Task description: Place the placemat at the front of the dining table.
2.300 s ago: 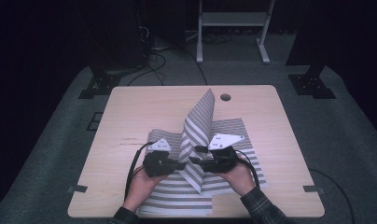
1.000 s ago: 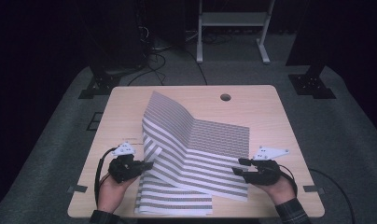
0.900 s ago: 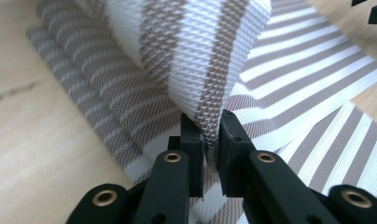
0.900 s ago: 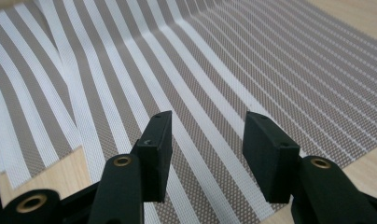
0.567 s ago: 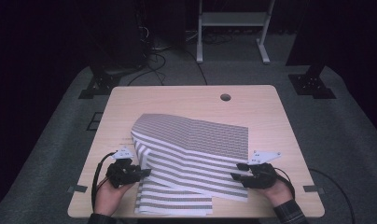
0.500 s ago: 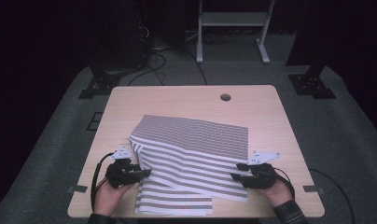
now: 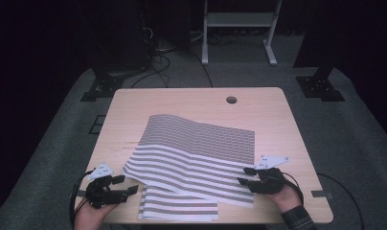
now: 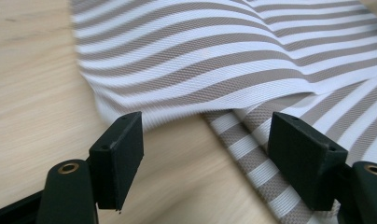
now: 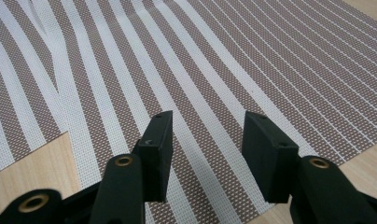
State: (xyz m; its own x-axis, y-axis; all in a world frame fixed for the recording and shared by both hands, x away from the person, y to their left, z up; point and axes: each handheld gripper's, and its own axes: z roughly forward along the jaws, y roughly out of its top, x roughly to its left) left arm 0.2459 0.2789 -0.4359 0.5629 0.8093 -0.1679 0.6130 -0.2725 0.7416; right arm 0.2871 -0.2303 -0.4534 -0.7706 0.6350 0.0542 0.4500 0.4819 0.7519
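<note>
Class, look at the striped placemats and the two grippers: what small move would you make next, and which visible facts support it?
Probably slide the top striped mat square over the lower mat. It lies flat but skewed, with the lower mat sticking out at the near edge. The left gripper, whose jaws have just been opening, is off the mat with nothing between them; the right gripper is open at the mat's right corner.

Dark lab or studio, lone wooden table (image 7: 182,103), floor cables (image 7: 158,60), metal stand bases (image 7: 321,88)

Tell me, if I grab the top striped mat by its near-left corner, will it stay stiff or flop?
Probably semi-stiff: the top mat lies in a gentle wave, not creased. Its woven mesh looks light. It may slide over the mat beneath.
</note>
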